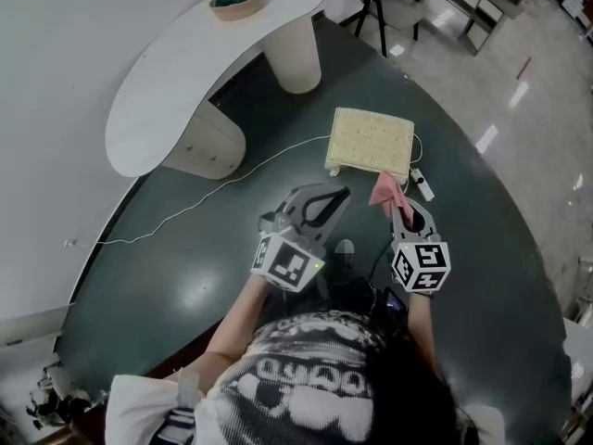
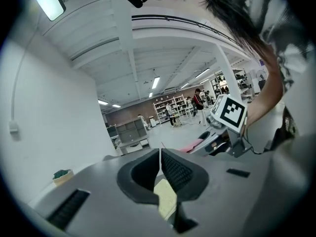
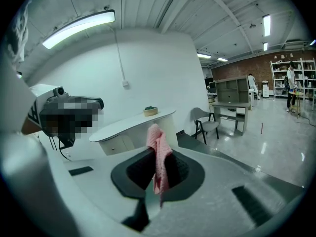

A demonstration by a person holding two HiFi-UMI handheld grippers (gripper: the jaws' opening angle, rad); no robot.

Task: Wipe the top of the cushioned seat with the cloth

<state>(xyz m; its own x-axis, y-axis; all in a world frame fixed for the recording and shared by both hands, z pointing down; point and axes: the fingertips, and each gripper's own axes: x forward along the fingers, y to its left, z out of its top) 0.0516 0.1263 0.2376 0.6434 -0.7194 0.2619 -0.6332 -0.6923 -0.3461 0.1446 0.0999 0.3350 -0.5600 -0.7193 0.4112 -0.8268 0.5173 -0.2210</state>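
The cushioned seat [image 1: 371, 141] is a pale yellow square pad on a low stool, standing on the dark floor ahead of me. My right gripper [image 1: 401, 209] is shut on the pink cloth [image 1: 385, 189], held in the air just short of the seat's near right corner. In the right gripper view the cloth [image 3: 159, 159] hangs down between the closed jaws. My left gripper [image 1: 320, 207] hovers to the left of the right one, shut with nothing in it. A sliver of the seat [image 2: 166, 197] shows below the left jaws.
A curved white desk [image 1: 195, 72] with a green-rimmed bowl [image 1: 234, 1] stands at the back left. A white cable [image 1: 213, 193] runs across the floor to the seat. A white power strip [image 1: 422, 184] lies by the seat's right side. A chair [image 1: 389, 3] stands farther back.
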